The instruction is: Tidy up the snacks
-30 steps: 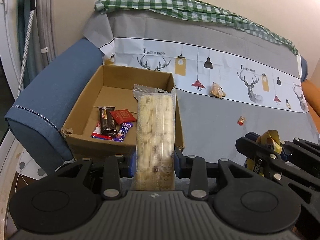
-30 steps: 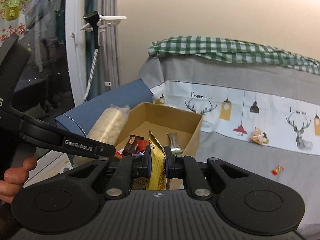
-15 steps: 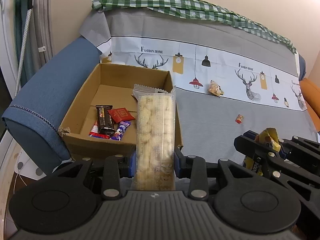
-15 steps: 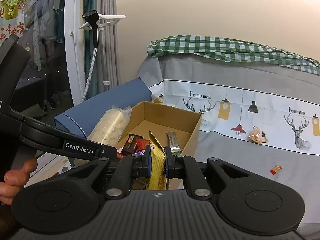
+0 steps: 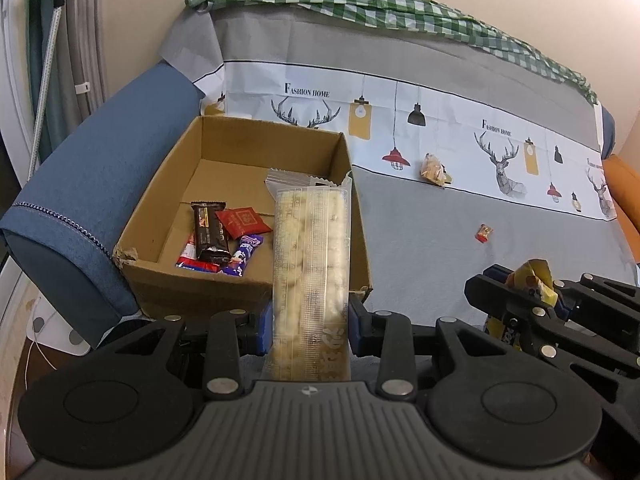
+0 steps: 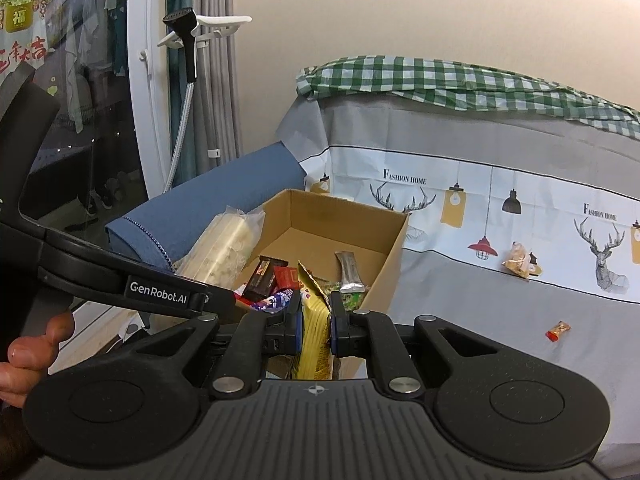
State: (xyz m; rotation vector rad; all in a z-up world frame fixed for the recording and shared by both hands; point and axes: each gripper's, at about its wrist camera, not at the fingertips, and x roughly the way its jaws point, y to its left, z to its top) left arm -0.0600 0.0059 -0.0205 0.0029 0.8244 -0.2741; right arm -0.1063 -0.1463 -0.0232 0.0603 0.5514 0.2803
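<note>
Left tool: clamped on long clear cracker pack, long axis pointing away, far end overlapping the near-right corner of the box.
Right tool: clamped on yellow snack bag, upright, just short of the box's near wall.
Cardboard box: ahead of both tools, left tool nearer; open top, small bars bunched at the near wall, far half bare.
Sofa cover: right of box; red candy and tan packet loose, well apart.
</note>
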